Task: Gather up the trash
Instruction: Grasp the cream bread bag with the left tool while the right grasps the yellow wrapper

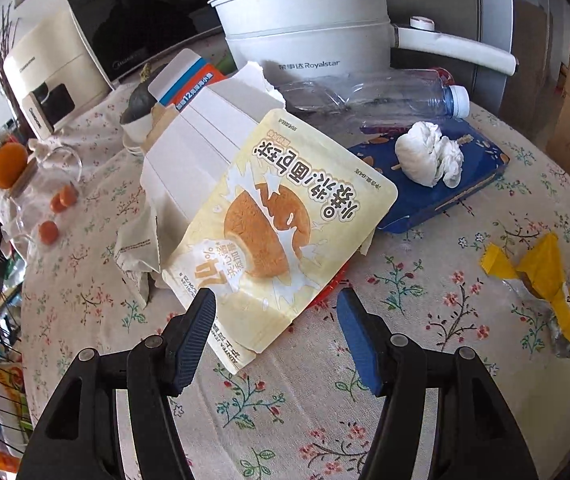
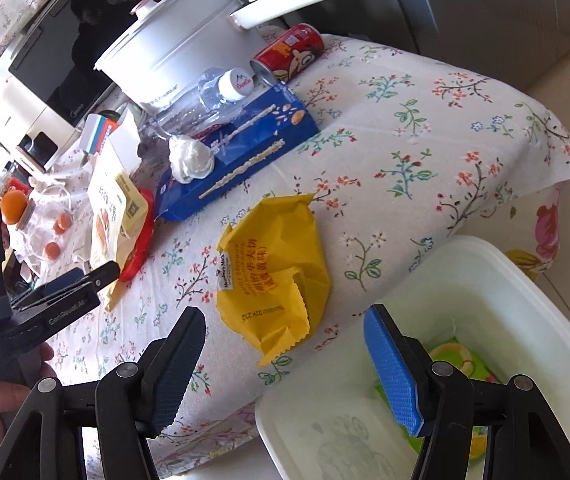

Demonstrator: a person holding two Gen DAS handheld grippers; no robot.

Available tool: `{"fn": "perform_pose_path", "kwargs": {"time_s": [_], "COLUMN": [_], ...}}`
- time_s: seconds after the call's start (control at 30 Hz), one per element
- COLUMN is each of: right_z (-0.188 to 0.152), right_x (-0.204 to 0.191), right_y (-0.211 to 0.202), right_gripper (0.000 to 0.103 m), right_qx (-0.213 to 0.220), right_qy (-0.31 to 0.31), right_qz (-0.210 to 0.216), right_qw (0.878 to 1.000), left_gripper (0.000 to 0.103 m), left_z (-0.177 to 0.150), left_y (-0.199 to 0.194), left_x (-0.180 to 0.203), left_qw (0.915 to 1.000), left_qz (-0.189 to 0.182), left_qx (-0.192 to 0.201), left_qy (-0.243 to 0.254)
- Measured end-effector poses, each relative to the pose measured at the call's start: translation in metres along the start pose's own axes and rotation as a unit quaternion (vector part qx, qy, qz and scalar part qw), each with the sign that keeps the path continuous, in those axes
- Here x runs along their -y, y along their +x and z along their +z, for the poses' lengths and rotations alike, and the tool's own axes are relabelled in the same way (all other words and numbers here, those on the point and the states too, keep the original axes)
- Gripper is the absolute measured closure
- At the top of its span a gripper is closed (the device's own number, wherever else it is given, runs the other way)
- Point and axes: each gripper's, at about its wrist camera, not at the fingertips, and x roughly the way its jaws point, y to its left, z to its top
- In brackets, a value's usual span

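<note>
— On the counter (image 1: 365, 420), what is seen ahead of the left hand-held gripper (image 1: 275, 306)?
— A cream bread bag (image 1: 281, 216) is seen just beyond its spread, empty jaws.
— And the right hand-held gripper (image 2: 285, 324)?
— Its jaws are parted, nothing clamped; a yellow wrapper (image 2: 275, 272) lies ahead, a white bin (image 2: 505, 300) beside the counter.

Lit brightly by daylight, soft shadows only. Blown out to white at the left edge in both views. Bent hard by fisheye, dark at the corners. Sharp mid-frame, glare on the microwave door (image 2: 65, 52).
</note>
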Motion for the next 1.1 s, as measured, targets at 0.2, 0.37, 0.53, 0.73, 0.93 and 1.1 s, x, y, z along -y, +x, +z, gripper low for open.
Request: {"fn": "perform_pose_path", "kwargs": {"time_s": [0.2, 0.37, 0.53, 0.73, 0.93, 1.1], "right_z": [0.004, 0.005, 0.006, 0.009, 0.011, 0.012], "right_x": [-0.007, -0.011, -0.014, -0.006, -0.007, -0.012], "right_y": [0.012, 0.022, 0.028, 0.035, 0.033, 0.029], "right_gripper": [0.032, 0.032, 0.032, 0.033, 0.064, 0.082], "right_qx": [0.003, -0.001, 0.002, 0.001, 0.007, 0.002], "right_qy": [-0.015, -0.021, -0.037, -0.026, -0.037, -0.046], "right_qz": [-0.002, -0.002, -0.009, -0.004, 0.005, 0.012], "right_qw": [1.000, 1.000, 0.999, 1.000, 0.999, 0.999], "left_gripper": [0.037, 0.037, 0.056, 0.100, 0.103, 0.103], "left_z": [0.000, 0.000, -0.001, 0.002, 0.001, -0.003], "left_y": [0.010, 0.019, 0.025, 0.021, 0.008, -0.019], "left_x": [0.010, 0.009, 0.000, -0.016, -0.038, -0.047], "left_qw": [0.9990, 0.9991, 0.9999, 0.9961, 0.9863, 0.9788], "left_qz": [0.025, 0.024, -0.007, -0.064, -0.112, -0.134], "left_qx": [-0.002, -0.001, -0.015, -0.026, -0.025, -0.001], "left_qy": [0.037, 0.036, 0.000, -0.055, -0.119, -0.155]}}
